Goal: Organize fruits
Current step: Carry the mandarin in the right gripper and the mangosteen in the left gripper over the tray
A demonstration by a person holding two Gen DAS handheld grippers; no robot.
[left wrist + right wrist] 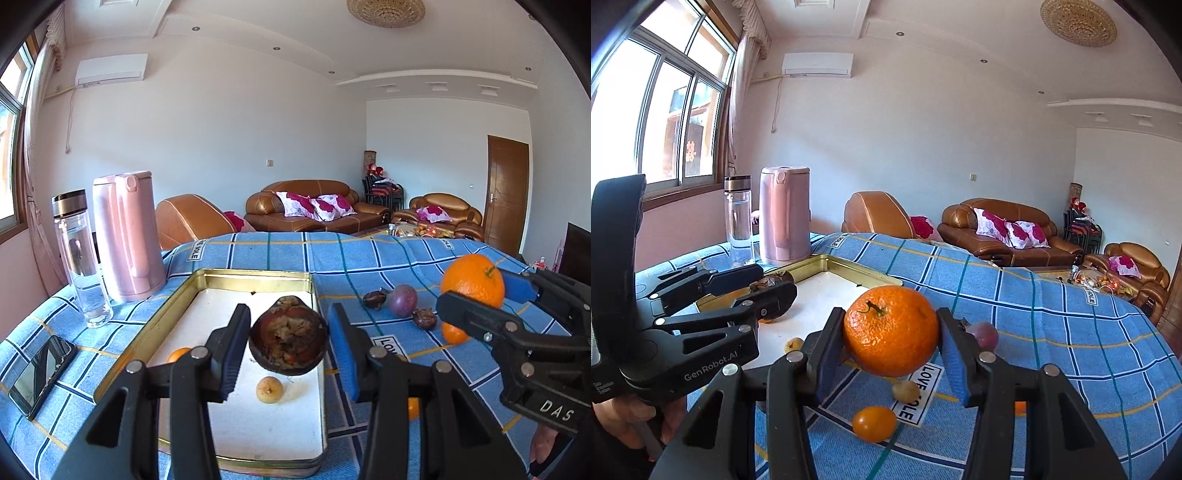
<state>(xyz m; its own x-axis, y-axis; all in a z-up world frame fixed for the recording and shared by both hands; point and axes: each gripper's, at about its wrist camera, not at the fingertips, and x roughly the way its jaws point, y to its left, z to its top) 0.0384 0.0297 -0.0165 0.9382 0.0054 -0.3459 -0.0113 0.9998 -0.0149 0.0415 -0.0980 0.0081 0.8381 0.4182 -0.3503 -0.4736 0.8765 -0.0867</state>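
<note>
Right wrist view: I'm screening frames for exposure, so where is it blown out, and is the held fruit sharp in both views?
Right wrist view: window washed out, orange crisp; left wrist view: dark fruit sharp, window sliver overexposed, corners vignetted black.

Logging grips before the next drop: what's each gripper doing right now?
Left gripper: closed on the dark brown fruit.
Right gripper: closed on the orange.

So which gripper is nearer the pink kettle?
Left. The left gripper, holding a dark fruit over the tin tray, sits nearer the pink kettle; the right gripper holds the orange farther right.
</note>
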